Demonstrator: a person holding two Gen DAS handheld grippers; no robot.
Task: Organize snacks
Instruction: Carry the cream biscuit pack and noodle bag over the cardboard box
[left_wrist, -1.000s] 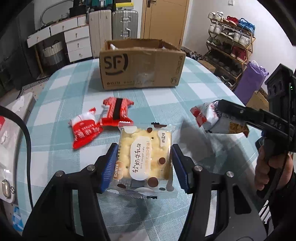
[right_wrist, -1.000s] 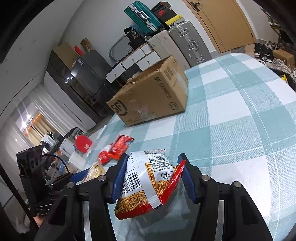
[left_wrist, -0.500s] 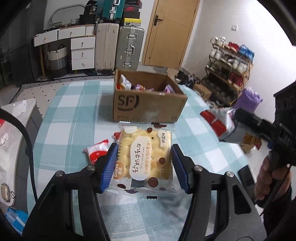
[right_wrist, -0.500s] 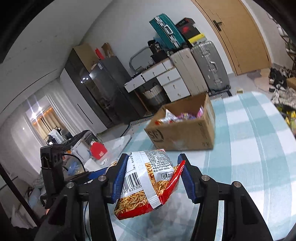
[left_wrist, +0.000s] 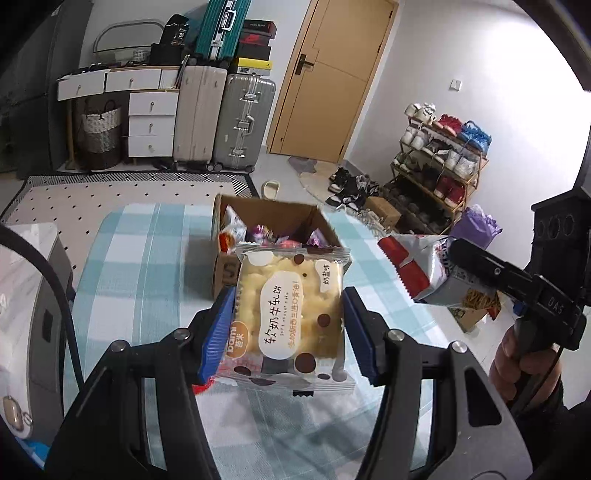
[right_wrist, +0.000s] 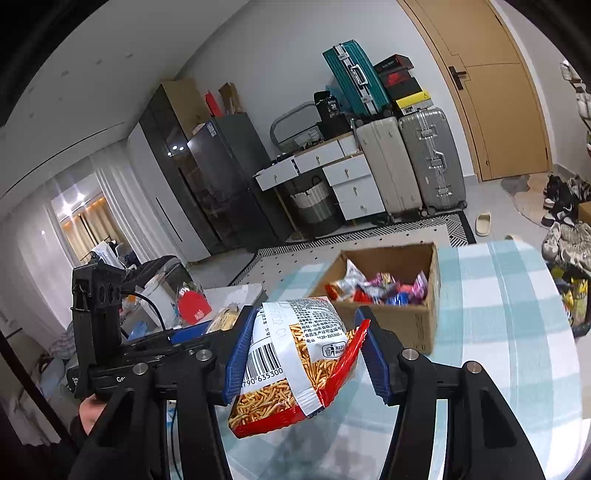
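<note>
My left gripper (left_wrist: 288, 328) is shut on a yellow soft cake packet (left_wrist: 290, 314) with brown dots, held high above the checked table. My right gripper (right_wrist: 304, 350) is shut on a red and white bag of noodle sticks (right_wrist: 295, 365), also raised; the bag shows at the right of the left wrist view (left_wrist: 428, 273). The open cardboard box (left_wrist: 273, 221) holds several snack packets and stands ahead on the table; it also shows in the right wrist view (right_wrist: 391, 288). The left gripper shows at the left of the right wrist view (right_wrist: 184, 336).
The teal checked tablecloth (left_wrist: 147, 266) covers the table. A red wrapper edge (left_wrist: 203, 386) peeks under the left gripper. A grey appliance (left_wrist: 37, 295) stands left of the table. Suitcases (left_wrist: 243, 122), drawers and a shoe rack (left_wrist: 439, 155) line the room behind.
Both grippers have risen with their packets, so the box's inside now shows. The red packets on the table have dropped out of sight below the cake packet.
</note>
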